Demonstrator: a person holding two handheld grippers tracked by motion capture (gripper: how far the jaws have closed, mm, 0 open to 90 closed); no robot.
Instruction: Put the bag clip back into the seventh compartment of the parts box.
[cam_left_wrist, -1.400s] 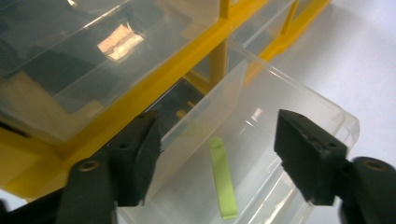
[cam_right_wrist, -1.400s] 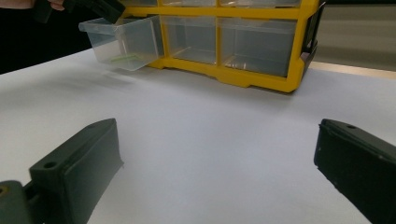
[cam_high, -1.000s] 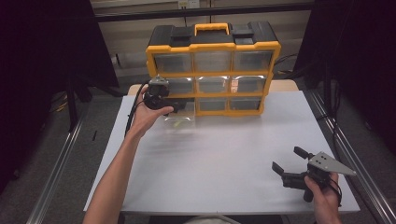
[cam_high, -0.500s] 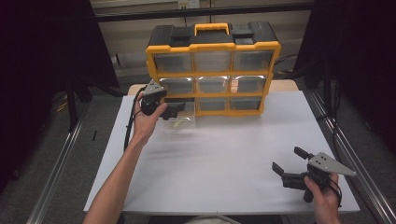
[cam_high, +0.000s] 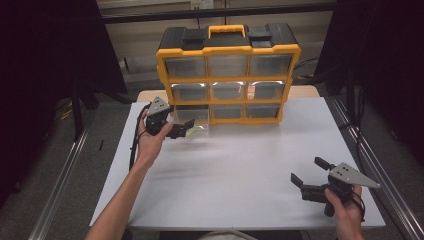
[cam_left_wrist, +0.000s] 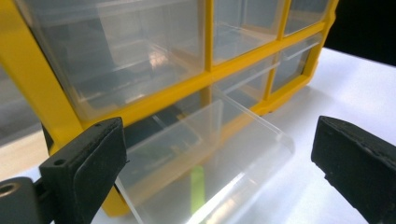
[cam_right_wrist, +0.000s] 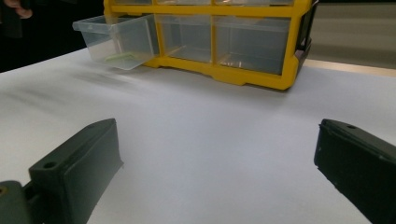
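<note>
- Now that the clear drawer (cam_high: 192, 121) stands pulled out of the bottom-left slot of the yellow organizer (cam_high: 227, 75), it juts forward over the white table (cam_high: 240, 170), with its back end in the frame; a second ago it sat further in, with my left gripper right at its front.
- Inside it I see a thin green item (cam_left_wrist: 198, 186) lying on the floor of the drawer; from the right gripper view the same green strip (cam_right_wrist: 120, 57) shows through the clear wall. What it is I cannot tell.
- My left gripper (cam_high: 181, 129) has backed off toward me and to the left, and its jaws stand wide apart, holding nothing, just in front of the drawer's lip.
- I judge the opening step done: the drawer is out far enough to reach in, so the green item looks like my next target.
- My right gripper (cam_high: 307, 176) rests low near the table's right front corner, jaws spread and empty, unchanged and well apart from the organizer.
</note>
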